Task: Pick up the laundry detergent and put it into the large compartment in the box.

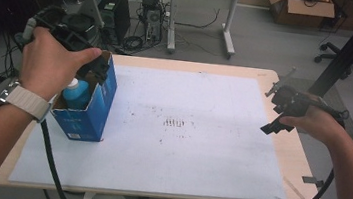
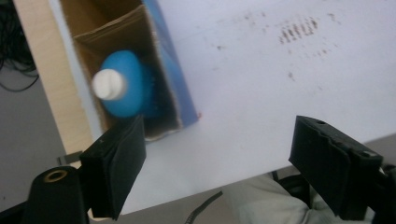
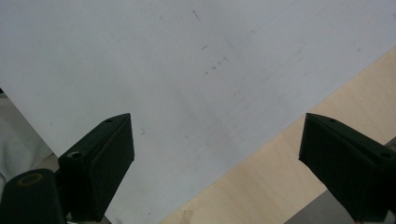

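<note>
Both tools, left tool (image 2: pixel 219 163) and right tool (image 3: pixel 217 168), gape released above blue carton (image 1: pixel 91 105) holding blue bottle (image 2: pixel 123 84); no readable label.

bottle (image 1: pixel 75 92): lower body hidden inside the blue box (image 1: pixel 93 115); in the left gripper view its white cap (image 2: pixel 109 84) is blurred.
left gripper (image 1: pixel 98 68): jaws largely covered by the hand (image 1: pixel 50 65) in the high view.
right gripper (image 1: pixel 278 111): jaw tips too small to read in the high view.
table (image 1: pixel 303 159): near edge cut off at the frame bottom.
</note>
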### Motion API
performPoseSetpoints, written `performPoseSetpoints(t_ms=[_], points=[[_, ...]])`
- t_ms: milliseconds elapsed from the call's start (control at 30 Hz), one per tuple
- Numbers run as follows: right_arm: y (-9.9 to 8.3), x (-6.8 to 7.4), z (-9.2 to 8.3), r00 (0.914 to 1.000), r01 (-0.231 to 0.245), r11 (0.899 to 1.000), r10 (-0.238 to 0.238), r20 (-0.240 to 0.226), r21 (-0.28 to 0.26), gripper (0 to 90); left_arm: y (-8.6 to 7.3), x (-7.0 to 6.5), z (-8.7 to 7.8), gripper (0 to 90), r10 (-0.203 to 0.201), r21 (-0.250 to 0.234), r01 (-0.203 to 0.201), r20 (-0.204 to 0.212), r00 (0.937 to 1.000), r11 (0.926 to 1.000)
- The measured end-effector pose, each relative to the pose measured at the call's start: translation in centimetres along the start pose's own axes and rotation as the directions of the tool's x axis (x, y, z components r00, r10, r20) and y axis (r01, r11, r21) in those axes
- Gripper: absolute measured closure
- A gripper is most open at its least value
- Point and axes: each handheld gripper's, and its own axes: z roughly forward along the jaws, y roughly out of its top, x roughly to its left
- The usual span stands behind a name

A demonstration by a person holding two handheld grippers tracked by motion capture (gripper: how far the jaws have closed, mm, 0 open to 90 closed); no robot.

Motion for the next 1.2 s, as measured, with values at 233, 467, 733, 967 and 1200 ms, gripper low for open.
performPoseSetpoints(t_ms=[233,467,733,967,1200], points=[[-0.1,0.2,0.1,1.0000,0.000,1.000,0.000,-0.003,-0.001,10.1,-0.3,-2.0,-0.3,9.3,0.047,-0.002,-0.047,0.009,0.9988,0.9989],[0.0,0.3,0.0,1.0000,0.003,1.000,-0.003,0.000,-0.006,10.0,-0.2,-2.9,-0.2,7.0,0.064,-0.010,-0.063,0.028,0.9976,0.9979],[0.0,0.4,-0.1,1.0000,0.004,1.000,-0.004,-0.002,-0.014,10.0,0.2,-4.1,-0.1,6.3,0.100,-0.016,-0.099,0.043,0.9941,0.9950],[-0.1,0.3,-0.1,1.0000,0.003,1.000,-0.003,0.000,-0.013,9.8,0.7,-5.5,0.5,6.3,0.127,-0.022,-0.126,0.053,0.9905,0.9918],[0.1,0.3,0.1,1.0000,0.006,1.000,-0.006,-0.004,-0.012,9.8,1.3,-6.3,1.1,6.6,0.137,-0.022,-0.136,0.069,0.9881,0.9904]])
